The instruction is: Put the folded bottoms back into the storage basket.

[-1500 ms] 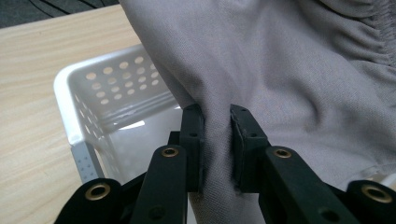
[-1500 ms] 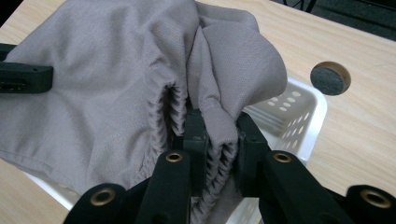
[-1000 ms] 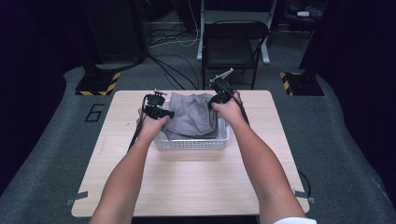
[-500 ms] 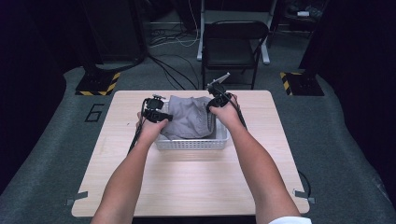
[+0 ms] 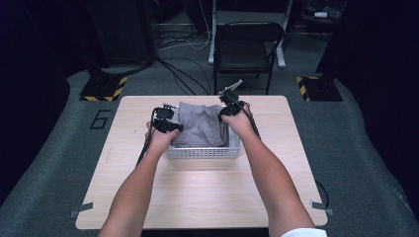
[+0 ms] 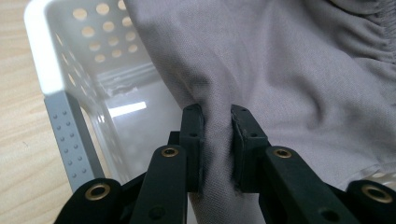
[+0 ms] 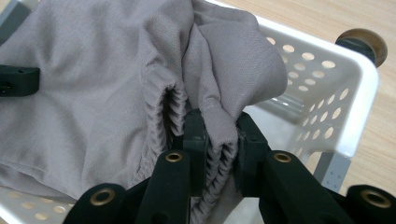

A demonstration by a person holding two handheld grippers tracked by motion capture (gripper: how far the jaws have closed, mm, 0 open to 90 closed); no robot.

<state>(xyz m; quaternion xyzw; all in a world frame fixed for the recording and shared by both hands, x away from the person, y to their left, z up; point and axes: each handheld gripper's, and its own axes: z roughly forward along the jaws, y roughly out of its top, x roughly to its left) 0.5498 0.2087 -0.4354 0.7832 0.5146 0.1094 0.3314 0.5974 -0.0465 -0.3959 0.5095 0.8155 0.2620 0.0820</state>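
Over the light wooden table (image 5: 197, 197), the high view shows a white perforated plastic basket (image 5: 202, 153) set near the far middle, with a crumpled grey woven fabric garment (image 5: 200, 126) bulging above its rim. The left gripper (image 5: 170, 127) is at the garment's left edge and the right gripper (image 5: 225, 111) at its right edge. Compared with one second ago, both hands have drawn slightly toward the person and the right gripper has dropped lower against the cloth; the garment remains in the basket, so the change indicates that both holds are now set rather than that lifting is under way. Along the left gripper view, the left gripper (image 6: 217, 135) has its jaws pressed onto a vertical fold of the garment (image 6: 289, 70), with the basket's corner wall (image 6: 46, 60) just beside it. Along the right gripper view, the right gripper (image 7: 217, 144) pinches the gathered elastic band of the garment (image 7: 93, 84) between its jaws, above the basket's rim (image 7: 359, 93). Judged from these holds, the next step is a joint upward lift to clear the basket; unequal pulling could tip it.
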